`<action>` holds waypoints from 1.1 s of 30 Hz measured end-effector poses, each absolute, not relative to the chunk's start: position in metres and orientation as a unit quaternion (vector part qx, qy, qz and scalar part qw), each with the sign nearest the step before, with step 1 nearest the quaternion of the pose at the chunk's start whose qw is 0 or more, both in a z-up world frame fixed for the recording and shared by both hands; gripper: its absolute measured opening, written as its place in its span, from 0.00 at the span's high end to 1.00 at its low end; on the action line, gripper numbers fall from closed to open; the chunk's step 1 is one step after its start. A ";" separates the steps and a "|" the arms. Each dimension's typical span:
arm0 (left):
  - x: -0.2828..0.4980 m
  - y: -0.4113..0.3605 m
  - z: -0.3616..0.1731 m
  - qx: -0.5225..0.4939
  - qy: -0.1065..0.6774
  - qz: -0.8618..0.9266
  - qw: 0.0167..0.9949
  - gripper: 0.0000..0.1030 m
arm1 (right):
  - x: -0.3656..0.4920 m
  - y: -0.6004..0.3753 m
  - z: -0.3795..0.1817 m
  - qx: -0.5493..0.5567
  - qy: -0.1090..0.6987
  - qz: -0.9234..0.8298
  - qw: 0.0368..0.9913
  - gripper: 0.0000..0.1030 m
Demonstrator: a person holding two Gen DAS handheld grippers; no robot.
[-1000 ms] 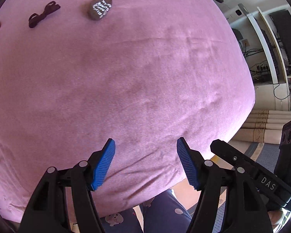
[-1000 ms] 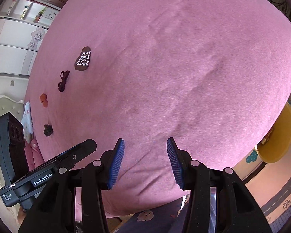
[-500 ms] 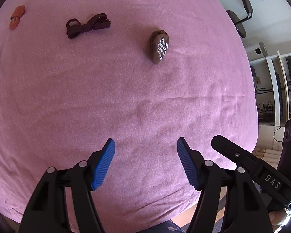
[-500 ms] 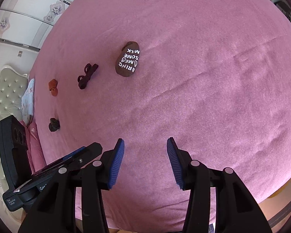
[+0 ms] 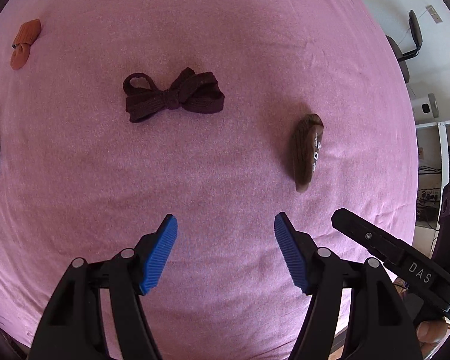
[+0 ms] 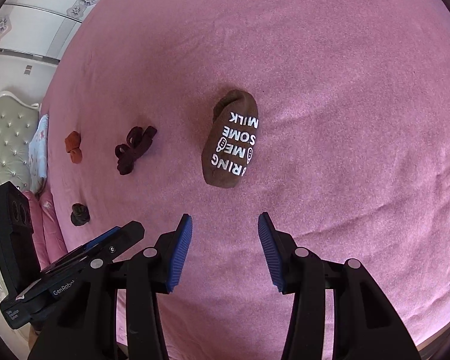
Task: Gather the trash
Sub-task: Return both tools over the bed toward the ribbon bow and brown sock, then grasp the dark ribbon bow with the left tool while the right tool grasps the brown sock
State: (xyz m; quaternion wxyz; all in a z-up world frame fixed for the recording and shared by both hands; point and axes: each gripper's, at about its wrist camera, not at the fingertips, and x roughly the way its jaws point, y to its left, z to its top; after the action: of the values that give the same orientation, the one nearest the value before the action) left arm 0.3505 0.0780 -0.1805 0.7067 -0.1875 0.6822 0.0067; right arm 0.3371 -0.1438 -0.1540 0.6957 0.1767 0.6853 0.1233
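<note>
both grippers hang over a pink bed (image 5: 225,15) with fingers apart and nothing between them. ahead of the right gripper (image 6: 225,250), just beyond its fingertips, lies a brown rolled sock (image 6: 231,139) printed "bring me some milk". ahead of the left gripper (image 5: 225,253), slightly left of its fingers, lies a dark knotted sock (image 5: 172,96); an orange sock (image 5: 24,43) lies far left.

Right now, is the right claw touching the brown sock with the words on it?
Apart. The right wrist view shows pink bedsheet between the open right claw and the brown sock.
</note>
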 end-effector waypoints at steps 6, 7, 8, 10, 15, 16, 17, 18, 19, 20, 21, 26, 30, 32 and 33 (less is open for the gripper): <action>0.380 0.101 -0.200 -0.197 0.687 0.022 0.699 0.35 | 0.371 -0.127 -0.174 0.174 0.695 0.114 0.688 0.54; 0.384 0.105 -0.203 -0.199 0.688 0.024 0.697 0.34 | 0.375 -0.127 -0.178 0.170 0.697 0.107 0.688 0.51; 0.389 0.109 -0.206 -0.201 0.689 0.026 0.695 0.32 | 0.379 -0.125 -0.181 0.166 0.698 0.104 0.688 0.50; 0.397 0.117 -0.212 -0.207 0.690 0.030 0.693 0.32 | 0.386 -0.121 -0.187 0.165 0.700 0.101 0.687 0.50; 0.415 0.133 -0.222 -0.210 0.690 0.044 0.691 0.32 | 0.396 -0.116 -0.197 0.162 0.706 0.097 0.683 0.50; 0.419 0.136 -0.224 -0.209 0.691 0.046 0.691 0.32 | 0.397 -0.115 -0.199 0.162 0.707 0.097 0.682 0.50; 0.422 0.137 -0.226 -0.208 0.691 0.048 0.690 0.31 | 0.397 -0.114 -0.200 0.163 0.708 0.096 0.681 0.50; 0.427 0.140 -0.228 -0.208 0.692 0.049 0.689 0.31 | 0.398 -0.111 -0.202 0.163 0.708 0.096 0.681 0.53; 0.430 0.141 -0.231 -0.209 0.694 0.048 0.687 0.30 | 0.397 -0.110 -0.204 0.162 0.709 0.096 0.680 0.56; 0.433 0.141 -0.235 -0.209 0.697 0.047 0.684 0.29 | 0.397 -0.109 -0.205 0.161 0.710 0.097 0.678 0.57; 0.437 0.141 -0.239 -0.209 0.700 0.046 0.682 0.29 | 0.397 -0.108 -0.207 0.160 0.712 0.097 0.677 0.60; 0.451 0.138 -0.256 -0.206 0.714 0.053 0.667 0.27 | 0.395 -0.103 -0.211 0.143 0.714 0.100 0.678 0.78; 0.454 0.129 -0.261 -0.187 0.717 0.069 0.668 0.29 | 0.391 -0.098 -0.212 0.138 0.711 0.104 0.682 0.88; 0.452 0.124 -0.260 -0.172 0.715 0.076 0.673 0.39 | 0.391 -0.097 -0.212 0.143 0.710 0.109 0.680 0.93; 0.450 0.121 -0.259 -0.168 0.713 0.079 0.677 0.42 | 0.389 -0.103 -0.211 0.147 0.710 0.112 0.680 0.95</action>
State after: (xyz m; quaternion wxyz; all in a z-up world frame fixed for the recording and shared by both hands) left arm 0.4497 0.1212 -0.2589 0.6766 -0.1678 0.7126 0.0790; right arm 0.3885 -0.1035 -0.2106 0.6799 0.1471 0.7097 0.1116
